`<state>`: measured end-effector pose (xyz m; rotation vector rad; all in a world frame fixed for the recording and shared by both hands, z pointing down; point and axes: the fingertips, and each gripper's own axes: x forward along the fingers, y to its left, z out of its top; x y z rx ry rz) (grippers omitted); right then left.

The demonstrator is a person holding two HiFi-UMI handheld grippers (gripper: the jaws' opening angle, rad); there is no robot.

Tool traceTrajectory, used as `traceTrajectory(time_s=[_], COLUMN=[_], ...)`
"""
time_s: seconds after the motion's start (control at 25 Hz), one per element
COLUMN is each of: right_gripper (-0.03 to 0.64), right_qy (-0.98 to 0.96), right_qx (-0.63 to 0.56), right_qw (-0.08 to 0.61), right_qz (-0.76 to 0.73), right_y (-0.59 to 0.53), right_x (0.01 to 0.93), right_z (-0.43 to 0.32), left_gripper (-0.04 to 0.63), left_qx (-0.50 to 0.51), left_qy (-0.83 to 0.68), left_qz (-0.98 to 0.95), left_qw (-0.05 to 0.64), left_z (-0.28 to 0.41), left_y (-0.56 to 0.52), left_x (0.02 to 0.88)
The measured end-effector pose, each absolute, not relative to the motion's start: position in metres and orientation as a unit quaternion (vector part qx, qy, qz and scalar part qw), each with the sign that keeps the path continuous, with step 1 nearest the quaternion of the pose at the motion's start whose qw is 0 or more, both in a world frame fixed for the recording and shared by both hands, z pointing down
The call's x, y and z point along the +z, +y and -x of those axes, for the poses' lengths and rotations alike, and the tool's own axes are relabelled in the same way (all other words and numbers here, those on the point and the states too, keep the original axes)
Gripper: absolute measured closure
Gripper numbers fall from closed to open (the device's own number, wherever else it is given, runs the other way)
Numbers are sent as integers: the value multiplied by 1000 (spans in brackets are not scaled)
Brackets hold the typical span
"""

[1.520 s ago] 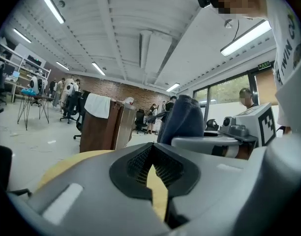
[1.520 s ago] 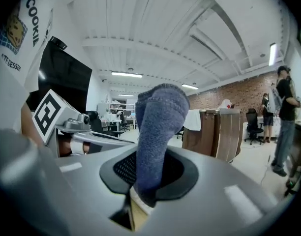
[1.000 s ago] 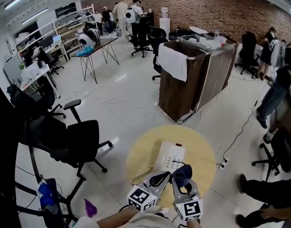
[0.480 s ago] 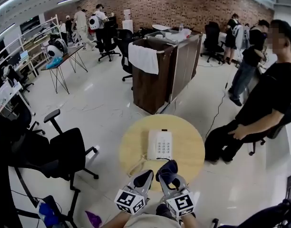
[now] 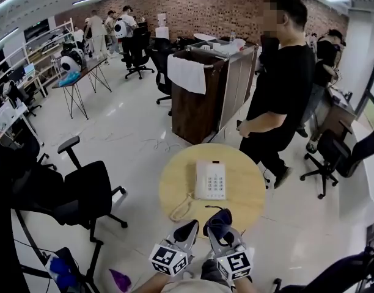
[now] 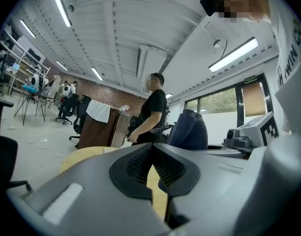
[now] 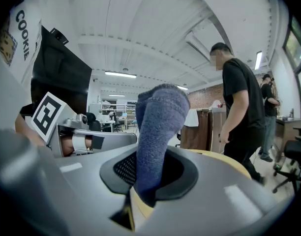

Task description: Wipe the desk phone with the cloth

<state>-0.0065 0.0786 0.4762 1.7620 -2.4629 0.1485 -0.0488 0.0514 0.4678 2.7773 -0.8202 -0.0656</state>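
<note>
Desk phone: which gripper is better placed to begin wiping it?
Right. The right gripper clamps the blue cloth and points toward the desk phone just ahead of it. The left gripper is shut with nothing between its jaws.

A brick wall (image 5: 223, 5) stands beyond white floor (image 5: 132, 127) and office chair (image 5: 83, 191).

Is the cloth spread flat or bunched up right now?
Bunched up: the cloth stands upright as a folded wad, pinched between the jaws of the right gripper.

Cloth (image 7: 158, 127) lower end hidden inside right gripper (image 7: 149, 173) (desk phone (image 5: 211, 180) keys unreadable).
</note>
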Motion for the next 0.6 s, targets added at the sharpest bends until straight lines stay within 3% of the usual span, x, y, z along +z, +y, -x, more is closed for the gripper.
traceTrajectory(time_s=[0.6], right_gripper=[552], right_qy=[-809], right_qx=[53], right_qw=[58], right_qz=[-583], right_y=[77], right_x=[474], right_z=[22], left_gripper=[604], left_qx=[-23], left_qy=[-263], left_qz=[-956], left_qw=[127], left_z=[53], left_y=[54], left_x=[465])
